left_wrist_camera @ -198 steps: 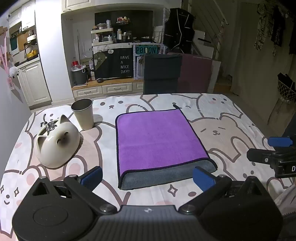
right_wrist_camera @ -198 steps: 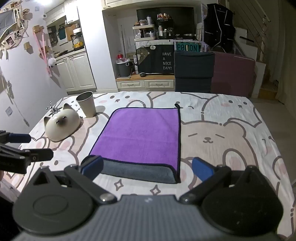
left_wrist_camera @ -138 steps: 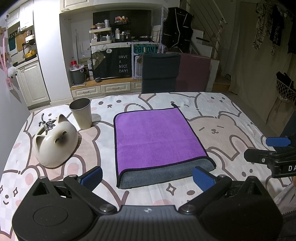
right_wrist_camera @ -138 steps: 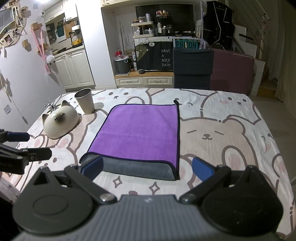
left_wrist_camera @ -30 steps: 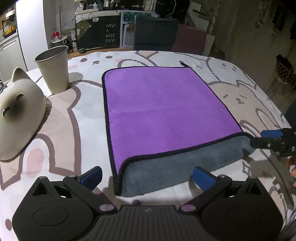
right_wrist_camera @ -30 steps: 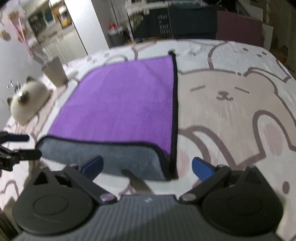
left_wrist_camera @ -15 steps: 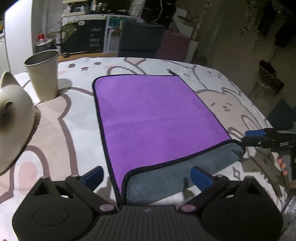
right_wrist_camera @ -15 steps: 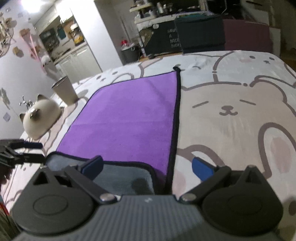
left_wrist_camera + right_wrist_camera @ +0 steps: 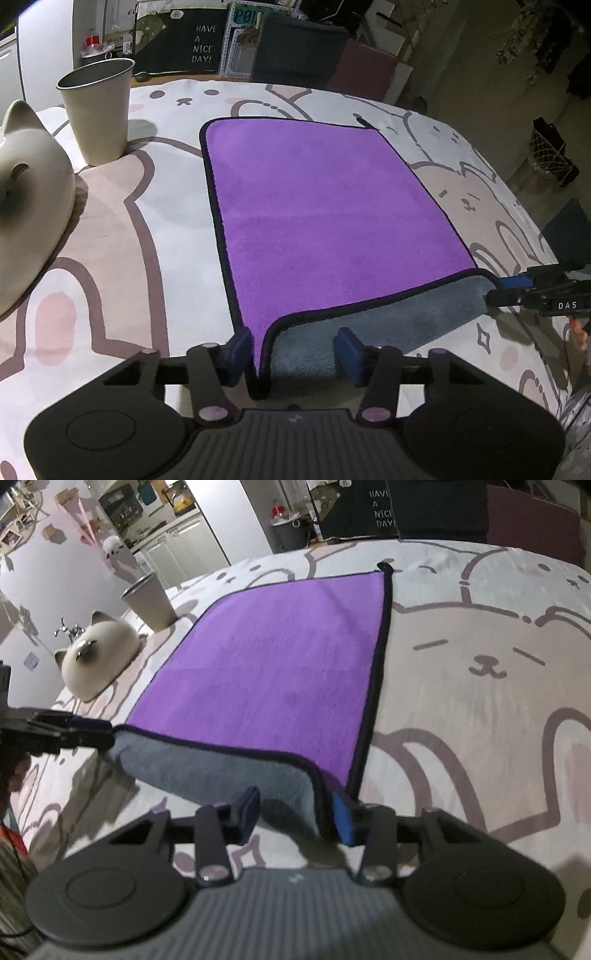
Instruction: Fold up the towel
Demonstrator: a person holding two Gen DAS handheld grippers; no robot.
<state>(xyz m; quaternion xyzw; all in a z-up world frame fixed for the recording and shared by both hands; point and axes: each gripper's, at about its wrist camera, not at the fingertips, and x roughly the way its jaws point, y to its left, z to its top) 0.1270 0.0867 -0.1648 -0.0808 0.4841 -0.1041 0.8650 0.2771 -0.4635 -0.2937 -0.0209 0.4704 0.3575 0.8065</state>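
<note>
A purple towel (image 9: pixel 325 214) with a black hem and grey underside lies on the bear-print tablecloth, its near edge turned up to show grey. My left gripper (image 9: pixel 293 350) is half closed around the towel's near left corner, pads still apart. My right gripper (image 9: pixel 293 812) is half closed around the near right corner (image 9: pixel 317 797), which rises off the cloth between the pads. Each gripper shows at the other view's edge: the right one (image 9: pixel 517 291), the left one (image 9: pixel 74 731).
A beige cup (image 9: pixel 98 110) and a cat-shaped ceramic dish (image 9: pixel 26 173) stand left of the towel. The bear-print tablecloth (image 9: pixel 480 657) stretches right of the towel. A dark chair (image 9: pixel 299 51) and kitchen cabinets stand beyond the table's far edge.
Both grippers have come down and forward to the towel's near corners. Their jaws have narrowed from wide open to half closed around the corners, and the near edge has lifted slightly.
</note>
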